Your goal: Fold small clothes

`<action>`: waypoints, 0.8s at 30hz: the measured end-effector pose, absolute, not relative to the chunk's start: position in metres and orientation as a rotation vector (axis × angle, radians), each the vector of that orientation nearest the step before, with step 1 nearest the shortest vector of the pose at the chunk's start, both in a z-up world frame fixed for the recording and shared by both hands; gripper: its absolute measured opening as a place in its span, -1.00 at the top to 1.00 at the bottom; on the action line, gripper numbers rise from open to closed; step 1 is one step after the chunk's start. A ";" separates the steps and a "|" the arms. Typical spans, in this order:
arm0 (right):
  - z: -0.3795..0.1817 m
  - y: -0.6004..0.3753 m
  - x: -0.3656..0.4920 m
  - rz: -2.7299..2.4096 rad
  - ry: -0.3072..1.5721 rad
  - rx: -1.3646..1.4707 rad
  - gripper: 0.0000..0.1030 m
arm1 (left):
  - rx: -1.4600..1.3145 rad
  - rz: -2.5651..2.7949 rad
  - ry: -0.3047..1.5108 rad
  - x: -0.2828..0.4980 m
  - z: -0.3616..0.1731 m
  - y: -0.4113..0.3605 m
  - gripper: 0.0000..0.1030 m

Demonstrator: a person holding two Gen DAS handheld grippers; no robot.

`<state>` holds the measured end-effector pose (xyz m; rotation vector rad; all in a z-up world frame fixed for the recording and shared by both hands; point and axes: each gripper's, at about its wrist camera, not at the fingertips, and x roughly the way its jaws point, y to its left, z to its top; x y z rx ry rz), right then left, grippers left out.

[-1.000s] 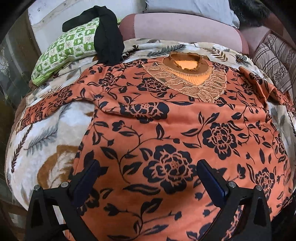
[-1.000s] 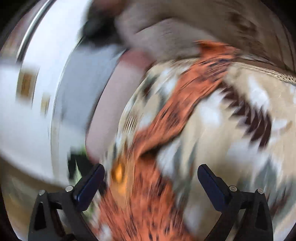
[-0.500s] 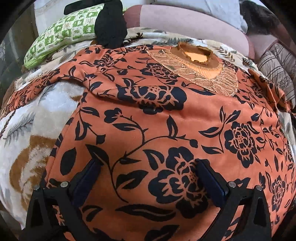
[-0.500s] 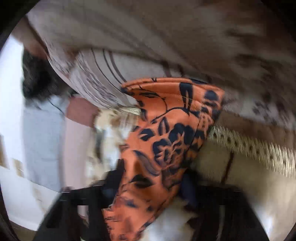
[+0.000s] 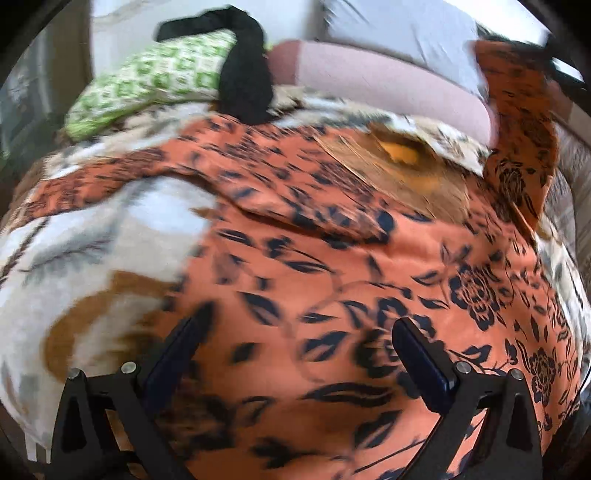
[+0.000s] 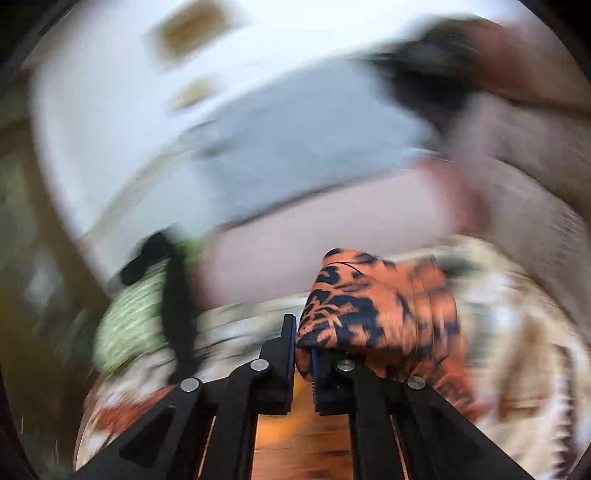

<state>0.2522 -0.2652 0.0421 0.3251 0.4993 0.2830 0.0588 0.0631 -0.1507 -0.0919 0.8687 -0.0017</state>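
Nearest the left-wrist camera, the left gripper (image 5: 295, 354) hangs with its fingers (image 5: 421, 362) spread wide and released, grasping nothing, just above the lower body of the orange floral top (image 5: 332, 266). The top lies face up on a leaf-print blanket (image 5: 92, 251) covering a bed; its embroidered neckline (image 5: 399, 158) points to the far side, and its left sleeve (image 5: 92, 181) stretches out over the blanket.

In the right-wrist view, the right gripper (image 6: 303, 354) has its fingers clenched on the right sleeve (image 6: 373, 306), which bunches over them. From the left-wrist view the same sleeve (image 5: 517, 122) stands lifted at the far right, clear of the blanket. The step in hand appears to be folding this sleeve inward across the chest.

To do it well, the sleeve is best carried low and laid flat across the body, with the crease along the side seam, while the free gripper can pin the body so it does not slide; heavy blur suggests speed, which risks wrinkles.

Farther off lie a green checked pillow (image 5: 159, 81) with a black garment (image 5: 243, 81) draped over it, a pink bolster (image 5: 388, 85) and a grey pillow (image 5: 406, 26).
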 end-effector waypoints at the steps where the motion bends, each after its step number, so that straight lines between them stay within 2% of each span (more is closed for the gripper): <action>1: 0.032 -0.228 0.251 0.347 0.531 0.315 0.74 | -0.107 0.017 0.856 0.057 -0.146 0.073 -1.00; 2: 0.016 -0.196 0.252 0.412 0.592 0.297 0.24 | -0.128 0.031 0.847 0.056 -0.143 0.083 -1.00; 3: -0.011 -0.161 0.262 0.485 0.679 0.261 -0.87 | -0.158 0.043 0.835 0.056 -0.139 0.093 -1.00; 4: -0.034 -0.141 0.267 0.507 0.745 0.236 -0.99 | -0.176 0.052 0.829 0.056 -0.136 0.100 -1.00; 6: -0.084 -0.123 0.276 0.517 0.873 0.222 -0.99 | -0.206 0.065 0.820 0.059 -0.130 0.112 -1.00; 8: -0.104 -0.142 0.268 0.487 0.897 0.287 -0.99 | -0.220 0.061 0.796 0.063 -0.124 0.118 -1.00; 19: -0.117 -0.330 0.252 0.263 0.839 0.634 -0.99 | -0.185 -0.046 0.754 0.177 -0.091 0.081 -1.00; 24: -0.127 -0.405 0.253 0.133 0.835 0.694 -0.99 | -0.072 -0.059 0.822 0.223 -0.115 0.048 -1.00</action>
